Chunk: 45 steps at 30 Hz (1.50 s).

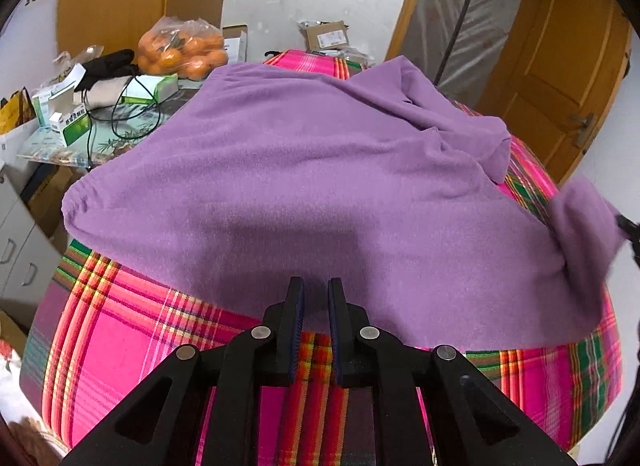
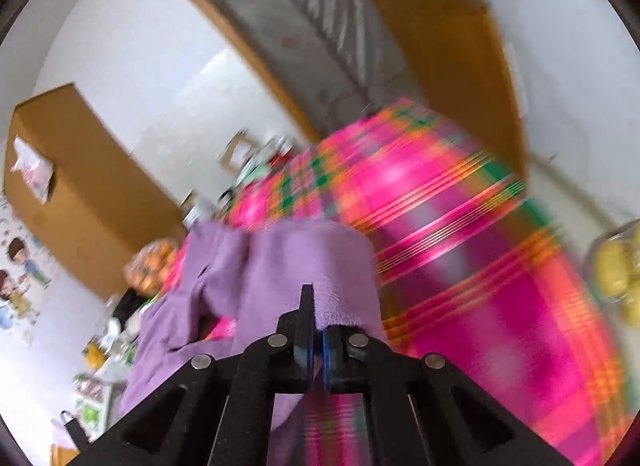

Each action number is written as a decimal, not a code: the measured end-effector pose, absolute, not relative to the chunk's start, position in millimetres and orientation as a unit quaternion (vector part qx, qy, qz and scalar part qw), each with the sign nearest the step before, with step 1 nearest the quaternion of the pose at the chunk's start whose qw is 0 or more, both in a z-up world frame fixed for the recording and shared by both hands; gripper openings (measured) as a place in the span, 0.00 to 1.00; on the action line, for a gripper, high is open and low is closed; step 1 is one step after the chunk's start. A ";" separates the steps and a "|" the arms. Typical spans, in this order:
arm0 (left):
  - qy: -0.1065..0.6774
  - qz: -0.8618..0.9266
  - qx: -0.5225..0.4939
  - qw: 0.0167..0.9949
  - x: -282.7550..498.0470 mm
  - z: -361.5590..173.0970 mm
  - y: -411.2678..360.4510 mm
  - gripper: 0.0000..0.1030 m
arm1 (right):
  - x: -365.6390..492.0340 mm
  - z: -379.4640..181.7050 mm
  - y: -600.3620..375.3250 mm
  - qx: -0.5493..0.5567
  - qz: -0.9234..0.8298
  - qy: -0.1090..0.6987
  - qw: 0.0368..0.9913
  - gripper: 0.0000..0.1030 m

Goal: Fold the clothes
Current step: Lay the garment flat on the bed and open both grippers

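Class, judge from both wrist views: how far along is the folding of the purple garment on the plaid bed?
Done: the purple garment lies spread on the plaid bed, though rumpled at its far side.
In hand: the right gripper is shut on a purple edge; the left gripper, holding nothing, hovers at the near hem.
Left: no finished fold is visible, so all the folding.

Smeared by motion across the right wrist view: pink plaid bedcover [image 2: 460, 234]. Cut off at 3 o'clock: blurred yellow lumps in clear wrap [image 2: 618, 274], unidentifiable.
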<state>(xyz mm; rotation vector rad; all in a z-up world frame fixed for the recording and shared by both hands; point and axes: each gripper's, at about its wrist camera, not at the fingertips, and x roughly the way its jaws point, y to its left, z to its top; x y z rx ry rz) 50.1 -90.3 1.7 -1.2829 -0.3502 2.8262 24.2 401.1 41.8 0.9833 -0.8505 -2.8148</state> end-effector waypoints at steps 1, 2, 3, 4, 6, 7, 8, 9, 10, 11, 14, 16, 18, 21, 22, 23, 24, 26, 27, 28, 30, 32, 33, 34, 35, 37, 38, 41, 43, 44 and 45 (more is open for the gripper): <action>-0.112 0.905 -0.411 0.008 50.2 1.7 -90.2 0.12 | 33.1 47.9 411.7 0.307 -0.912 -0.270 0.004 0.03; -0.111 0.905 -0.411 0.008 50.4 1.7 -90.0 0.12 | 42.0 54.0 422.3 0.298 -0.917 -0.266 -0.013 0.03; -0.111 0.905 -0.411 0.007 50.3 1.8 -89.4 0.12 | 50.9 59.2 432.2 0.289 -0.920 -0.263 -0.029 0.03; -0.110 0.905 -0.412 0.006 50.2 1.9 -88.7 0.12 | 60.3 62.6 440.6 0.281 -0.922 -0.262 -0.042 0.03; -0.109 0.905 -0.412 0.003 49.8 2.0 -87.3 0.12 | 74.3 65.1 452.2 0.269 -0.925 -0.263 -0.062 0.03; -0.108 0.905 -0.412 0.002 49.5 2.0 -86.7 0.12 | 77.0 62.3 457.5 0.272 -0.924 -0.262 -0.067 0.03; -0.107 0.905 -0.413 0.001 49.2 2.1 -86.0 0.12 | 76.8 55.8 462.5 0.282 -0.920 -0.262 -0.071 0.04; -0.108 0.904 -0.413 0.000 49.1 2.2 -86.0 0.12 | 76.1 48.3 467.3 0.294 -0.916 -0.264 -0.074 0.05; -0.109 0.904 -0.413 -0.001 49.0 2.3 -85.9 0.12 | 74.7 38.4 471.6 0.309 -0.908 -0.275 -0.074 0.05; -0.110 0.904 -0.414 -0.001 49.0 2.4 -85.9 0.12 | 73.5 27.5 476.6 0.323 -0.897 -0.292 -0.073 0.05; -0.112 0.903 -0.415 -0.002 48.7 2.5 -86.6 0.12 | 77.4 -4.0 495.4 0.343 -0.862 -0.365 -0.068 0.21; -0.112 0.903 -0.416 -0.003 47.9 2.7 -86.4 0.12 | 82.7 -16.6 504.9 0.345 -0.843 -0.409 -0.066 0.34; -0.112 0.902 -0.416 -0.004 47.1 2.8 -85.7 0.12 | 87.4 -26.6 515.4 0.340 -0.824 -0.449 -0.067 0.35; -0.115 0.902 -0.417 -0.005 45.7 2.9 -85.5 0.12 | 86.2 -37.7 529.1 0.339 -0.808 -0.474 -0.087 0.35; -0.117 0.901 -0.418 -0.006 45.1 3.0 -85.3 0.12 | 81.9 -38.0 530.5 0.343 -0.810 -0.466 -0.091 0.32; -0.119 0.900 -0.418 -0.005 44.6 3.3 -85.0 0.12 | 77.5 -38.4 532.0 0.347 -0.813 -0.459 -0.095 0.15; -0.122 0.900 -0.419 -0.004 44.1 3.6 -84.7 0.12 | 73.2 -35.3 531.8 0.348 -0.819 -0.447 -0.097 0.07; -0.125 0.899 -0.419 -0.002 43.5 4.3 -83.3 0.12 | 66.4 -11.4 523.2 0.337 -0.850 -0.395 -0.088 0.04; -0.124 0.900 -0.419 -0.001 43.4 4.2 -82.1 0.12 | 66.5 6.0 515.6 0.323 -0.871 -0.360 -0.083 0.04; -0.123 0.900 -0.419 0.000 43.3 4.1 -80.9 0.12 | 67.9 20.8 507.1 0.309 -0.892 -0.321 -0.083 0.04; -0.121 0.900 -0.419 0.000 42.9 2.9 -79.3 0.12 | 69.7 41.9 494.1 0.290 -0.919 -0.252 -0.092 0.04; -0.123 0.900 -0.417 0.001 43.2 2.5 -79.7 0.12 | 69.9 36.7 498.3 0.310 -0.913 -0.240 -0.116 0.07; -0.125 0.900 -0.417 0.001 43.3 2.4 -80.0 0.12 | 69.7 28.3 504.6 0.328 -0.902 -0.248 -0.132 0.09; -0.126 0.900 -0.416 0.002 43.9 2.3 -80.8 0.12 | 70.7 18.2 512.0 0.347 -0.889 -0.258 -0.152 0.13; -0.128 0.900 -0.416 0.003 44.5 2.2 -81.7 0.12 | 75.7 3.9 522.2 0.364 -0.871 -0.275 -0.180 0.15; -0.130 0.900 -0.416 0.004 46.0 2.4 -83.9 0.12 | 93.1 -17.1 539.4 0.377 -0.845 -0.308 -0.222 0.17; -0.130 0.900 -0.417 0.005 46.4 2.6 -84.8 0.12 | 102.8 -23.1 546.3 0.375 -0.836 -0.322 -0.238 0.20; -0.131 0.900 -0.415 0.002 48.0 3.7 -87.5 0.12 | 129.1 -21.8 558.1 0.351 -0.833 -0.328 -0.275 0.24; -0.133 0.901 -0.414 0.000 49.6 4.2 -89.3 0.12 | 137.0 -7.6 552.3 0.326 -0.857 -0.304 -0.259 0.24; -0.134 0.901 -0.412 -0.001 50.7 4.3 -90.2 0.12 | 132.9 0.5 535.8 0.321 -0.876 -0.274 -0.235 0.24; -0.136 0.901 -0.411 -0.003 51.7 4.4 -91.0 0.12 | 124.0 5.4 513.8 0.323 -0.891 -0.241 -0.207 0.24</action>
